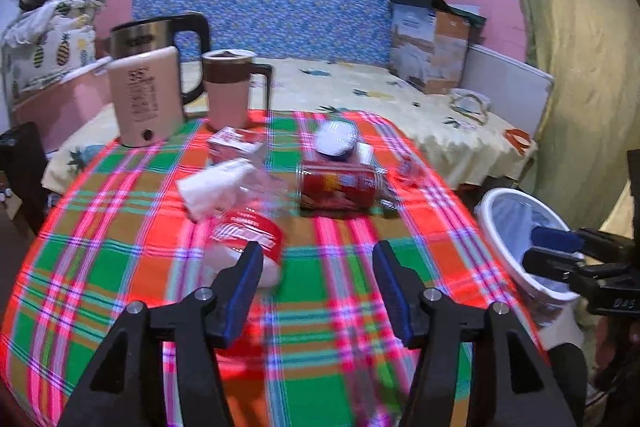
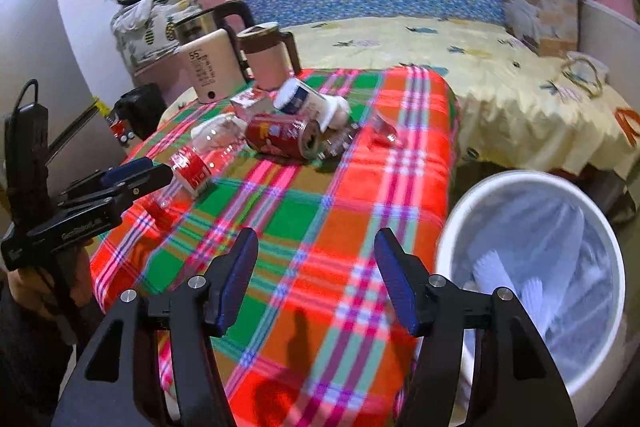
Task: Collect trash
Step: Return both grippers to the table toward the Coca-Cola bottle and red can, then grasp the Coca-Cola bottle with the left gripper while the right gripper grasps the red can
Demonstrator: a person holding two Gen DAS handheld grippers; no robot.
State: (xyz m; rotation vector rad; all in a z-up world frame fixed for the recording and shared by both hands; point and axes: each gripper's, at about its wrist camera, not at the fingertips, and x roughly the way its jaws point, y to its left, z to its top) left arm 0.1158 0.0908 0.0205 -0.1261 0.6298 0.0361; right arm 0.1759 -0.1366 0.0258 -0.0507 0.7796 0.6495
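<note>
Trash lies on the plaid tablecloth (image 1: pixel 340 287): a clear plastic bottle with a red label (image 1: pixel 248 231) (image 2: pixel 200 163), a crushed red can (image 1: pixel 340 187) (image 2: pixel 280 137), a white cup with a blue label (image 1: pixel 336 141) (image 2: pixel 308 103), a small red-white carton (image 1: pixel 232 143) and a white tissue (image 1: pixel 212 187). My left gripper (image 1: pixel 318 291) is open and empty, its left finger just in front of the bottle. My right gripper (image 2: pixel 316 279) is open and empty above the table's near edge, beside the white bin (image 2: pixel 532 267) (image 1: pixel 520 239).
A pink kettle (image 1: pixel 144 95), a steel kettle (image 1: pixel 160 35) and a pink-brown mug (image 1: pixel 232 87) stand at the table's far left. Behind is a bed with a yellow sheet (image 1: pixel 360 83), a blue headboard and a cardboard box (image 1: pixel 432 43). A curtain hangs at right.
</note>
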